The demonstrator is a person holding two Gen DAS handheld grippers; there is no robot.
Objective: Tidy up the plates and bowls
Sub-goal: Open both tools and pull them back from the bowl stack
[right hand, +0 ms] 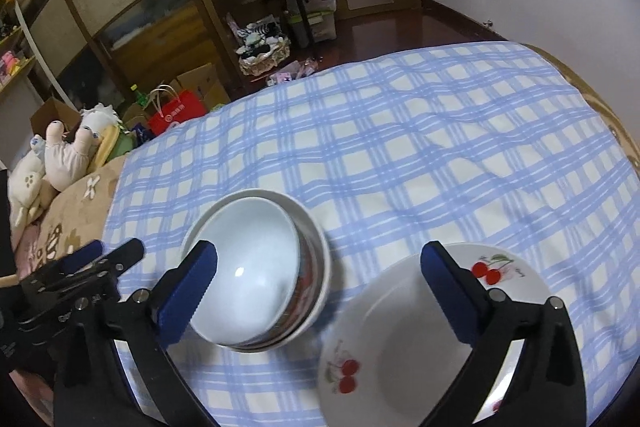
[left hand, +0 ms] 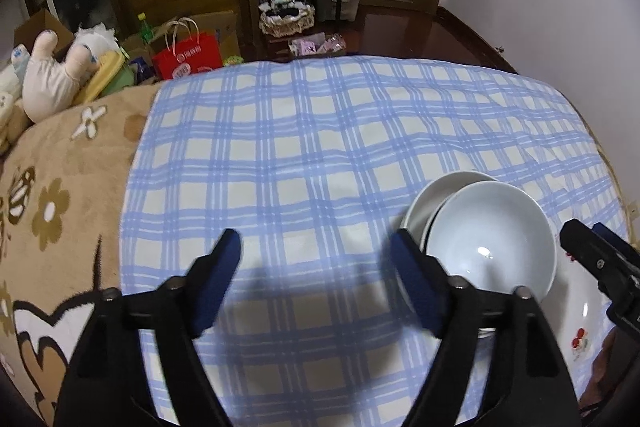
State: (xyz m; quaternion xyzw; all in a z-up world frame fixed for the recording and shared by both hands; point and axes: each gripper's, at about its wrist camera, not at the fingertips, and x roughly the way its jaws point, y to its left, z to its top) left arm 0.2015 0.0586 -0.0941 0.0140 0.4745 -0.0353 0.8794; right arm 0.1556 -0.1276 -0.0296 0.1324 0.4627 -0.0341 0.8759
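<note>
Your right gripper (right hand: 318,291) has its fingers spread wide, released, gripping nothing. Its left finger (right hand: 188,295) overlaps the near rim of the stacked bowls (right hand: 256,275); whether it touches, can't tell. Its right finger (right hand: 448,291) hangs over the cherry plate (right hand: 400,359). That plate lies flat on the blue checked cloth (right hand: 400,147), at 5 o'clock in the right wrist view, just beside the bowls, maybe rim to rim.

The bowls are nested, the inner white one tilted inside the outer, sitting at 7 o'clock from view centre on the cloth.

Your left gripper (left hand: 316,275) is also released, fingers apart over bare cloth with nothing between them. Its right finger (left hand: 416,287) is just beside the bowl stack (left hand: 492,231), which sits at 4 o'clock in the left wrist view.

Farther out: a tan flower-print blanket (left hand: 68,163) at 9 o'clock, a plush toy (left hand: 52,79) at 10, a red gift bag (left hand: 188,55) at 11, a wicker basket (left hand: 286,19) on the dark floor at 12.
</note>
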